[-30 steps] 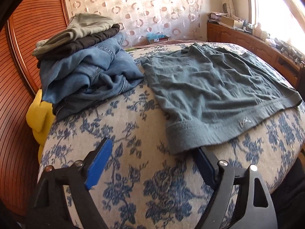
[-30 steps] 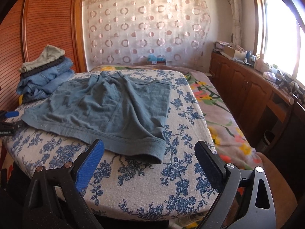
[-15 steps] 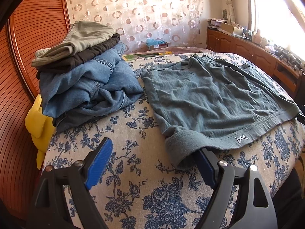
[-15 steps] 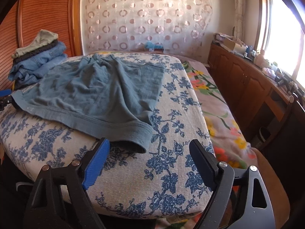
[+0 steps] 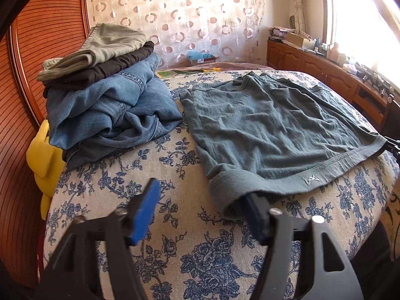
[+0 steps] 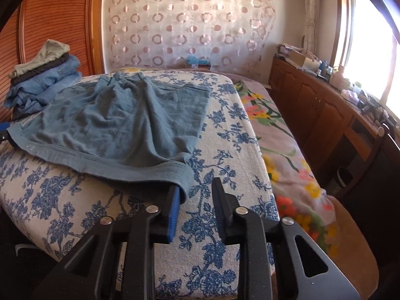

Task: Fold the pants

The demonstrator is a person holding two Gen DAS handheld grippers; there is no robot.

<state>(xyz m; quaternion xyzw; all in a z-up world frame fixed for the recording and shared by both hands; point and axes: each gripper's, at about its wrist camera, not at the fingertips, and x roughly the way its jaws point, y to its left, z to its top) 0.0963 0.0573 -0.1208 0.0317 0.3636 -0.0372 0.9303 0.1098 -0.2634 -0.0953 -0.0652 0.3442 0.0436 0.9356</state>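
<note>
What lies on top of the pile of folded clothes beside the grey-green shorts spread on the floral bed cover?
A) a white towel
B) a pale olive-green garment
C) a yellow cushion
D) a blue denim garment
B: in the left wrist view a pale olive-green garment tops the pile, above a dark brown one and blue denim jeans.

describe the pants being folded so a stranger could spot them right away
On the floral-covered bed, right of the stacked clothes pile, lie the grey-green shorts. Unlike the folded jeans, they are spread flat, with a small white logo on the waistband.
</note>
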